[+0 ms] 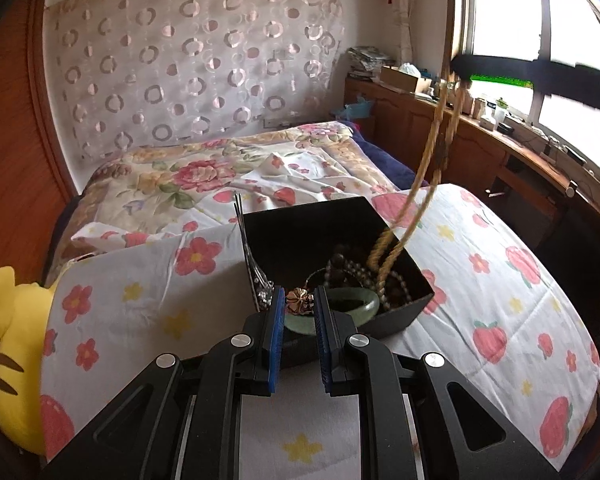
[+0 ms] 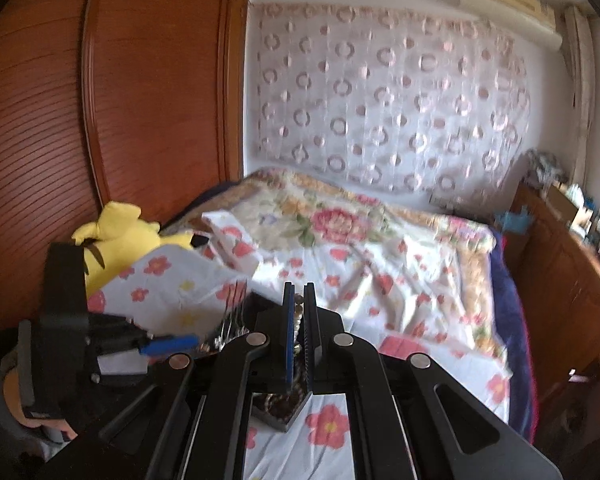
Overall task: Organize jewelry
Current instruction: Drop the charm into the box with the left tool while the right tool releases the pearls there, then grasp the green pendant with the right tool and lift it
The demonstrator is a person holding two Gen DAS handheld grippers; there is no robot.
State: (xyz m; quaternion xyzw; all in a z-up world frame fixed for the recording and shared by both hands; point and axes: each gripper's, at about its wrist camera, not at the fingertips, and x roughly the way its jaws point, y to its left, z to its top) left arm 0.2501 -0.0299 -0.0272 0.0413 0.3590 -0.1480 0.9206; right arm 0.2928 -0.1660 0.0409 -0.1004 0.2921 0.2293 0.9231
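Note:
A black open box (image 1: pixel 296 236) sits on the flowered sheet. Inside lie a pale green jade bangle (image 1: pixel 354 302) and dark bead bracelets (image 1: pixel 356 270). My left gripper (image 1: pixel 298 304) is shut on a rose-gold flower piece (image 1: pixel 299 301) at the box's near edge. A long tan bead necklace (image 1: pixel 428 176) hangs from above into the box. In the right wrist view, my right gripper (image 2: pixel 299 304) is shut on that necklace's pale beads (image 2: pixel 298 318), held above the box (image 2: pixel 288 416). Silver hairpins (image 1: pixel 252 268) lean on the box's left wall.
The bed has a flowered quilt (image 1: pixel 204 176) farther back. A yellow plush toy (image 1: pixel 4 340) lies at the left. A wooden wardrobe (image 2: pixel 140 100) stands at the left, a wooden cabinet with clutter (image 1: pixel 480 136) under the window at the right.

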